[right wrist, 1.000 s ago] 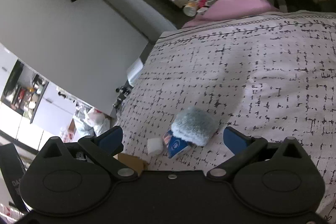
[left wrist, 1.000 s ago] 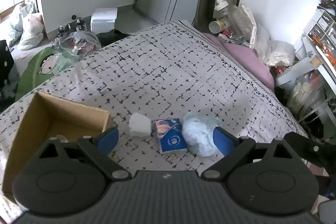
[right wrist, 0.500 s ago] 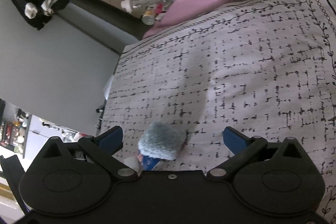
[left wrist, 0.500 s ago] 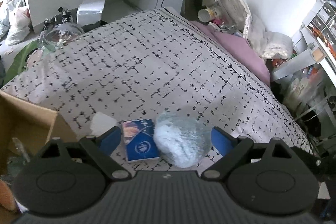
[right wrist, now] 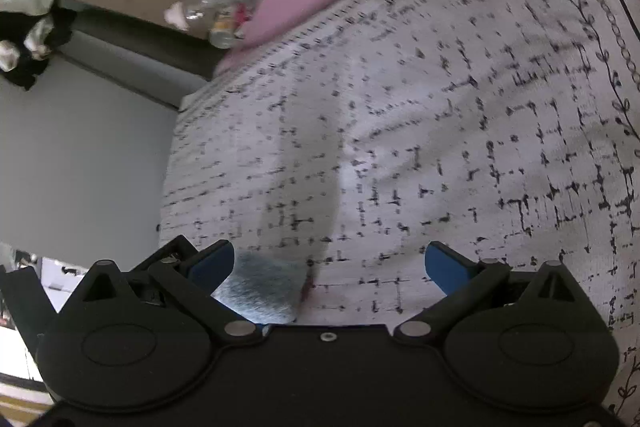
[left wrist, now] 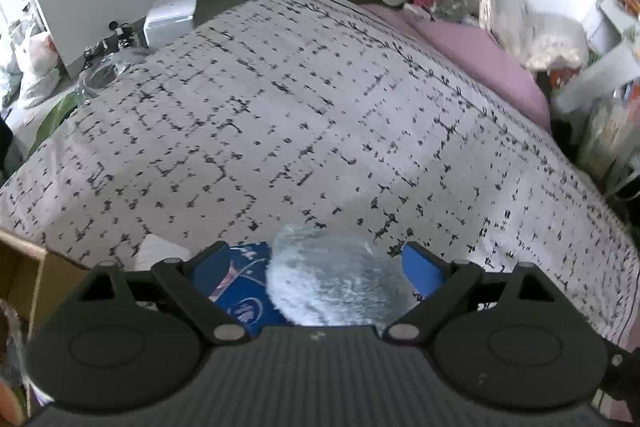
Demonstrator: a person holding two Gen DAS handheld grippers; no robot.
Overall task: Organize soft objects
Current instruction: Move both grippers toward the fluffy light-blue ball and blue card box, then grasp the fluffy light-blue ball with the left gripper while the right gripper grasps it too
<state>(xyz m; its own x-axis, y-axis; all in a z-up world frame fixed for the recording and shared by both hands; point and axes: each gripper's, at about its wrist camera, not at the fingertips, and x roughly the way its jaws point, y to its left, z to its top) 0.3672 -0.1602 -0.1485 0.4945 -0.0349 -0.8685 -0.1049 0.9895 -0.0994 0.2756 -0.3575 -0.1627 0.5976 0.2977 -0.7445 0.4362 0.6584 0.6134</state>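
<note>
A fluffy pale-blue soft ball (left wrist: pixel 336 279) lies on the patterned bedspread (left wrist: pixel 304 131), with a blue tissue pack (left wrist: pixel 240 291) touching its left side. My left gripper (left wrist: pixel 316 267) hangs open over both, its blue pads apart from them. A small white soft block (left wrist: pixel 158 253) lies left of the pack, half hidden by the left finger. In the right wrist view my right gripper (right wrist: pixel 328 267) is open; the fluffy ball (right wrist: pixel 260 291) shows by its left finger, untouched.
A cardboard box (left wrist: pixel 22 275) stands at the bed's near left edge. A pink pillow (left wrist: pixel 476 63) lies at the far right by bottles and bags. A white appliance (left wrist: pixel 170 15) and clutter sit on the floor beyond the bed's left side.
My left gripper moved right and down, away from the box; ball and pack now sit between its fingers. My right gripper sank and rolled, and the ball slid toward its left finger.
</note>
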